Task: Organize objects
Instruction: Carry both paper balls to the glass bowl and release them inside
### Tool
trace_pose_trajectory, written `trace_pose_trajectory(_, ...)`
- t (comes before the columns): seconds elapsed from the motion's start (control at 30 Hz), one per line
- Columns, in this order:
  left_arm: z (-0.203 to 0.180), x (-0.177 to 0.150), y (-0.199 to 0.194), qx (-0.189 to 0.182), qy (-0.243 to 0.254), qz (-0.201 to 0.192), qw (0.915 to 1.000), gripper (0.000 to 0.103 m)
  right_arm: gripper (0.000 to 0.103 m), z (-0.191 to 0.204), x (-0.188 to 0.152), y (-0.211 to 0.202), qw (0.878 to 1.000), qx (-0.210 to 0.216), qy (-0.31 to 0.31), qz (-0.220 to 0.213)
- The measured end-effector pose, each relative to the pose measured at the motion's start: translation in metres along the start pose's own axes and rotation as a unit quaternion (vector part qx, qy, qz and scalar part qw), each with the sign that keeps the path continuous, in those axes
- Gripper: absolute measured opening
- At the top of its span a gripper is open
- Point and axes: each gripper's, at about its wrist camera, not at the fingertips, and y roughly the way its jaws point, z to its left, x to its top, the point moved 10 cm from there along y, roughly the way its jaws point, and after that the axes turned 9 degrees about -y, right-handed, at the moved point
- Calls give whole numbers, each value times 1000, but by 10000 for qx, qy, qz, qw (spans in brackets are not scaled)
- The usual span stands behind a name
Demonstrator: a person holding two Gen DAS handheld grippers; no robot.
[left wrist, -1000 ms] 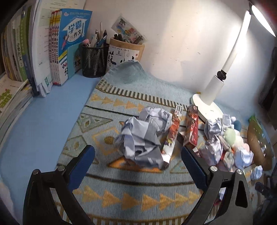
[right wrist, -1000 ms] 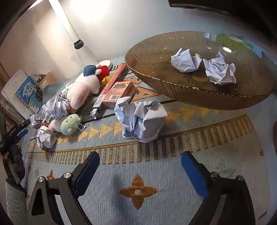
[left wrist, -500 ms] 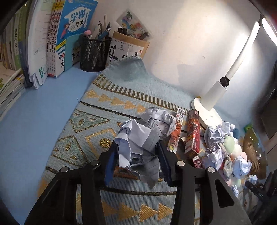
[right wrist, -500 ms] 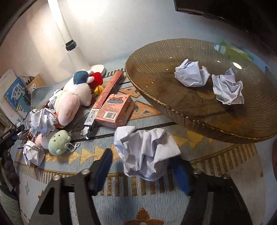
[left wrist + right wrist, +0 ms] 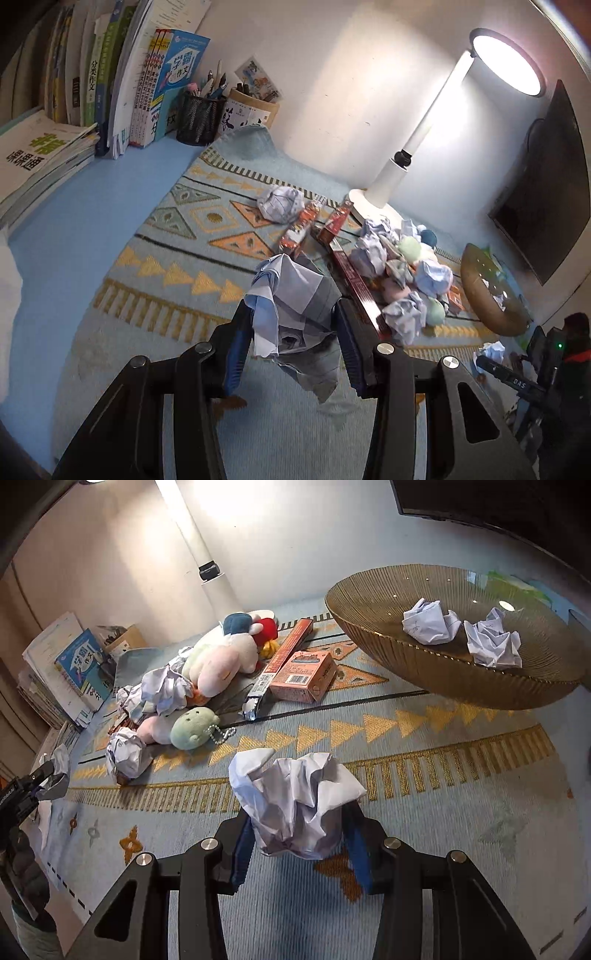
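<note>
My left gripper (image 5: 291,325) is shut on a crumpled paper ball (image 5: 291,302) and holds it above the patterned mat (image 5: 166,266). My right gripper (image 5: 297,823) is shut on another crumpled paper ball (image 5: 295,797), lifted over the mat (image 5: 461,812). A ribbed amber glass bowl (image 5: 424,664) at the right holds two paper balls (image 5: 428,622). The bowl also shows in the left wrist view (image 5: 484,295). More paper balls (image 5: 280,203) lie on the mat. The left gripper with its paper shows small at the right wrist view's left edge (image 5: 51,771).
Plush toys (image 5: 221,657), an orange box (image 5: 303,675) and long red boxes (image 5: 288,653) lie in a pile mid-mat. A white desk lamp (image 5: 399,162) stands at the wall. Books (image 5: 122,81) and pen holders (image 5: 199,118) stand at the back left. A dark screen (image 5: 546,192) is at the right.
Both grippers closed on their paper balls and lifted them off the mat. The left gripper pulled back and turned right; the right one rose and drew back.
</note>
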Motion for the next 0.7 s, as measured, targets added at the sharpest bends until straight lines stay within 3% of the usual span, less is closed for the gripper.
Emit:
trace_pose_trajectory(0.33,-38,-40,-12,-224,231,247,9992,41,44,3,-23,-18,9999,34,-79,-118)
trace_pose_trajectory(0.7,-166,-54,4,-889,1134,454,9885,41,43,-15,-7,-63,9987,-190,-60,-470)
